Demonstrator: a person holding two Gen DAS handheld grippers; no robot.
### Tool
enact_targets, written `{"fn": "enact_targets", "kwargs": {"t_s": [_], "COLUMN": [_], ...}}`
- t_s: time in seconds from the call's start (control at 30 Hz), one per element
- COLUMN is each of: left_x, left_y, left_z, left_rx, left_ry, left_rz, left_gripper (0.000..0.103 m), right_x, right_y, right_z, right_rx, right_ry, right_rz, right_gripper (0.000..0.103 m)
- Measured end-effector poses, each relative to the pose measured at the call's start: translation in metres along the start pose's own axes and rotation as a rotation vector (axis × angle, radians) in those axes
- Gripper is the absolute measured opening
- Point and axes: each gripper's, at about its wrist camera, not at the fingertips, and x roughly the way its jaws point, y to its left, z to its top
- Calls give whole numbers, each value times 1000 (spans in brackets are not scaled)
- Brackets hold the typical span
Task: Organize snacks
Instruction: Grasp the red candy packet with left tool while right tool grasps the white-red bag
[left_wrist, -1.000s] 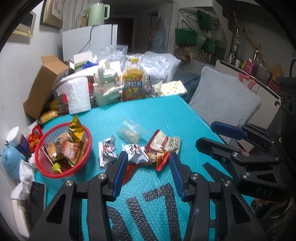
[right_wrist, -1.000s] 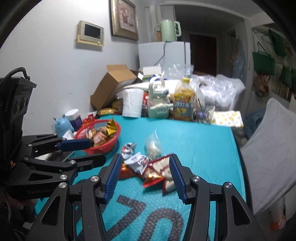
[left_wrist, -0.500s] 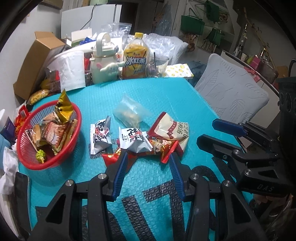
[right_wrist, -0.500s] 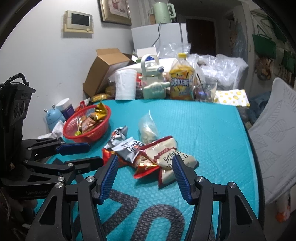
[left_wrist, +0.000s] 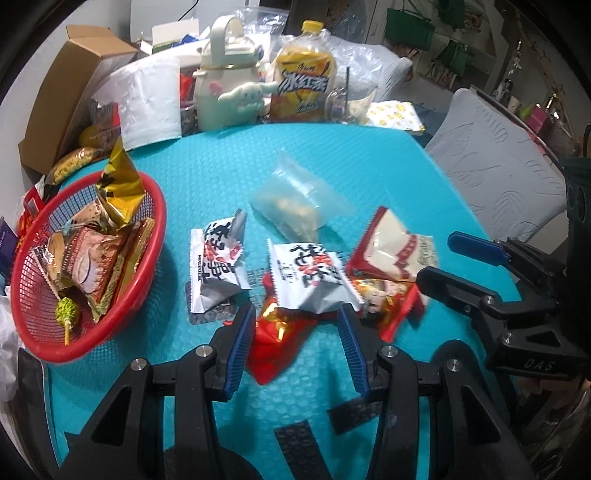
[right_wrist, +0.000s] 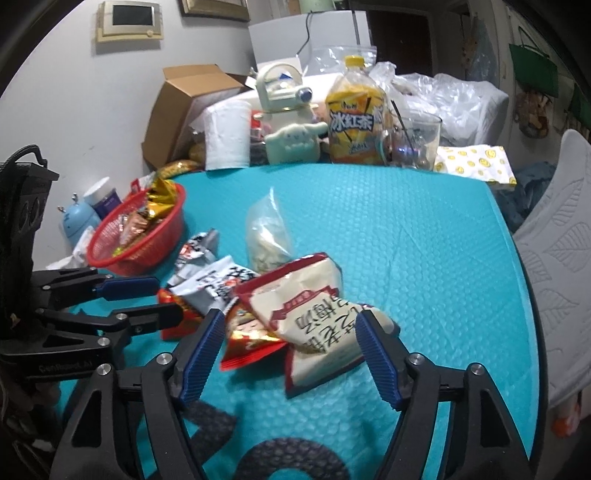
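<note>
A: Looking at the pile, where did your snacks lie?

B: You had them loose on the teal counter (left_wrist: 369, 155), clustered just ahead of both tools. The red basket (left_wrist: 155, 206) sat at nine o'clock of the pile and already held several packets.

A: And the jaws?

B: Your left gripper (left_wrist: 297, 345) had its jaws apart, clamped on nothing; the red wrapper (left_wrist: 275, 347) lay between the tips, but I could not tell whether they touched it. Your right gripper (right_wrist: 291, 354) had its jaws opening, straddling the cream-and-red bag (right_wrist: 310, 314) without pressing on it.

A: How would that bag handle?

B: I judged it light, puffy and crinkly, with slick film likely to slide. You would have done best pinching a flat sealed edge, not the air-filled middle. The clear pouch (left_wrist: 295, 206) at twelve o'clock looked softer still.

A: Did the views differ?

B: Yes. Your left view looked down into the basket and showed a green lollipop (left_wrist: 66, 312) there. Your right view showed the bag's printed face and a blue gadget (right_wrist: 79, 223) behind the basket, which the left missed.
</note>
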Motion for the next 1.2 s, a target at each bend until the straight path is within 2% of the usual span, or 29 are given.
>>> {"fn": "enact_targets", "kwargs": {"t_s": [0.2,0.23,0.47,0.53,0.7,0.77,0.8,0.83,0.97,1.0,1.07,1.2], "left_x": [14,17,37,37,38,38,38,39,36,34,30,25], "left_y": [6,6,9,7,0,-3,-5,-6,-4,-2,1,-1], "left_z": [1,2,0,-2,-3,-3,-3,-4,-6,-7,-10,-15], "left_rx": [15,20,15,27,65,78,85,90,76,67,47,36], "left_ry": [26,37,121,110,105,98,93,86,70,70,72,77], "left_rz": [20,14,-22,-10,24,38,46,52,51,44,28,8], "left_gripper": [45,45,45,45,45,45,45,45,45,45,39,37], "right_x": [23,27,43,49,59,60,60,59,52,50,47,39], "right_y": [-9,-9,-15,-16,-15,-13,-12,-11,-13,-13,-12,-10], "right_z": [4,5,12,13,12,9,8,7,4,2,-2,-10], "right_rx": [-20,-35,-89,-106,-144,-165,-176,-181,-164,-155,-145,-127], "right_ry": [49,55,92,114,133,123,118,114,104,109,112,102], "right_rz": [1,-5,9,10,-9,-38,-57,-63,-53,-47,-58,-62], "right_gripper": [81,85,91,95,95,89,80,78,65,54,52,45]}}
